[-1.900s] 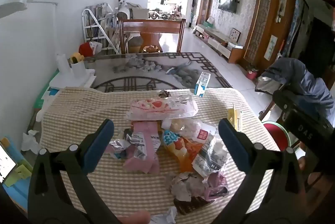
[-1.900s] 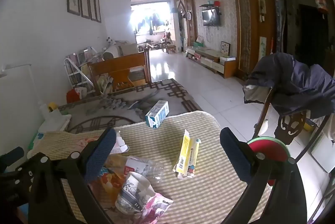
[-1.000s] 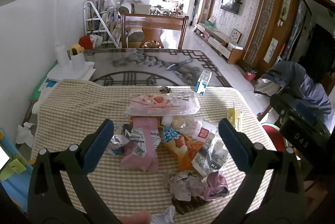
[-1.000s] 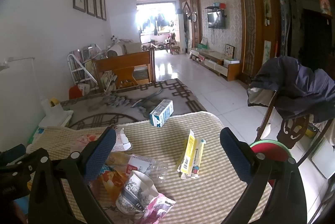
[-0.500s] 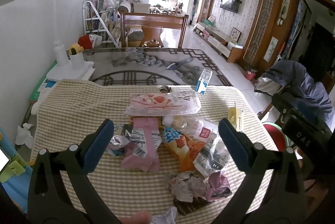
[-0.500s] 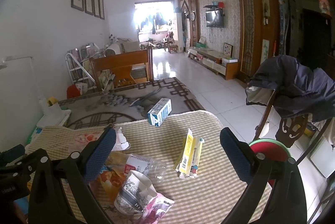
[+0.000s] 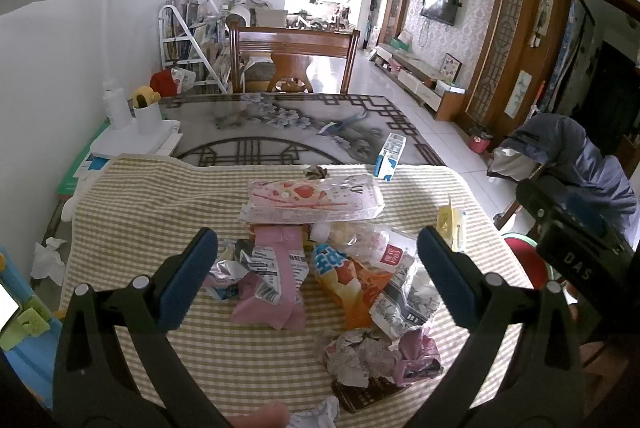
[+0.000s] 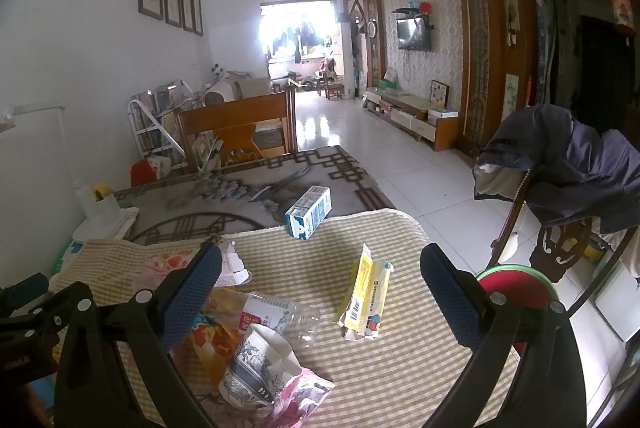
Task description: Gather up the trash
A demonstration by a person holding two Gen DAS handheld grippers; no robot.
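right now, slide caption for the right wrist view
Open right claw above yellow flattened carton on checked tablecloth.

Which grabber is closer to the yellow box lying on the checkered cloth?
Right. The yellow box lies just ahead between the right gripper's open fingers. The left gripper hangs over the wrapper pile, the box off to its right.

My left black two-finger gripper with blue pads (image 7: 318, 262) is held level in front of me, its jaws spread wide with nothing between them. My right black two-finger gripper with blue pads (image 8: 320, 288) hangs just the same, jaws wide apart and empty. In the left wrist view its black body sits at my right.
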